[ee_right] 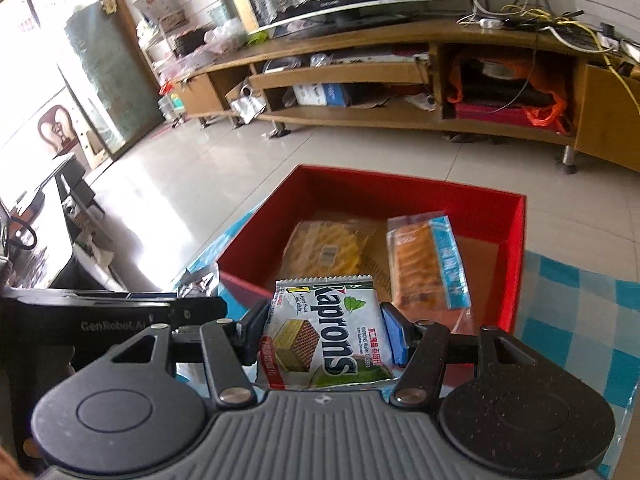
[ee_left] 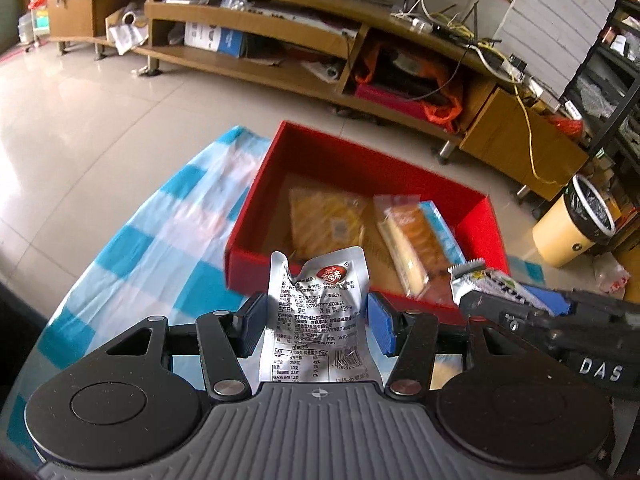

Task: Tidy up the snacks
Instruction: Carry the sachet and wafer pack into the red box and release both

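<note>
1. Two grippers each hold one snack above the near edge of a red box [ee_left: 256, 200].
2. The left gripper [ee_left: 316, 320] is closed on a crinkled silver packet [ee_left: 316, 312], its pads pressing the packet's sides; the packet stands upright between them.
3. The right gripper [ee_right: 324, 328] is clamped on a white and green wafer pack [ee_right: 328, 332], which lies flat between its pads.
4. Inside the box lie a yellow waffle packet [ee_right: 324, 248] toward the left wall and a clear-wrapped cake with a blue strip [ee_right: 424, 264] just beside it, toward the right wall.
5. The box sits on a blue and white checked cloth [ee_left: 140, 248] over the table, near its far edge.
6. Beyond the table stand a wooden cabinet [ee_right: 360, 72] and a yellow bin [ee_left: 568, 228] on the tiled floor.
</note>
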A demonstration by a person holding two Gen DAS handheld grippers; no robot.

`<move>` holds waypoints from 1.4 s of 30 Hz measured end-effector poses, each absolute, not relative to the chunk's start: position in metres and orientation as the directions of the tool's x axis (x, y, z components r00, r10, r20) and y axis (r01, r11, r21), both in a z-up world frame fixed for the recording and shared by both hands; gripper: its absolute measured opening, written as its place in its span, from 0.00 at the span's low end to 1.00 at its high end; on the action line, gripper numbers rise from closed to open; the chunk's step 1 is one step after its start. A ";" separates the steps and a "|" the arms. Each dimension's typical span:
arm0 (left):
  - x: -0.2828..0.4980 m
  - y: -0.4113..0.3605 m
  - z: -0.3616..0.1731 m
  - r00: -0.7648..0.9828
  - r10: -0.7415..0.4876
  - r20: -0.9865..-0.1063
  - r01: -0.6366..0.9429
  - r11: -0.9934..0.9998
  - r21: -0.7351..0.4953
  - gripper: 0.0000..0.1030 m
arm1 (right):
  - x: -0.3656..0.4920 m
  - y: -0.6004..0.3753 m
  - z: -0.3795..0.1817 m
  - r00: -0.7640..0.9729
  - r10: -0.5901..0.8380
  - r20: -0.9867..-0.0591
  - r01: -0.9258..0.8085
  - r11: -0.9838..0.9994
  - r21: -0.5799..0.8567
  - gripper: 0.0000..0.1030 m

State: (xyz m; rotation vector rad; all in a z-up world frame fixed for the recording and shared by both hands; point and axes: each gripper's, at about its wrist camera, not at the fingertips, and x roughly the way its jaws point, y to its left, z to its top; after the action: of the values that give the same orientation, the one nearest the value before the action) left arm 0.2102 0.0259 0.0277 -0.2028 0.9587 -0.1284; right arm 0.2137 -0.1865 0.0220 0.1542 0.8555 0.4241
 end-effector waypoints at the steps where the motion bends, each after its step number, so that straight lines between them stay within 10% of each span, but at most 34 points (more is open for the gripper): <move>1: 0.214 0.023 0.029 0.573 -0.201 -0.795 0.020 0.973 -0.231 0.60 | 0.215 -0.189 0.023 0.586 0.416 -0.695 -0.292 0.909 0.298 0.57; 42: 0.309 -0.016 -0.019 0.524 -0.115 -0.844 -0.029 0.988 -0.153 0.61 | 0.298 -0.214 -0.035 0.616 0.225 -0.755 -0.119 0.974 0.193 0.57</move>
State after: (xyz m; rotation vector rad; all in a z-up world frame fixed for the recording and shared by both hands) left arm 0.3093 -0.0156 -0.0188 -0.1551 1.0186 -0.0517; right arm 0.2977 -0.2145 -0.0353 0.1278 0.8856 0.1987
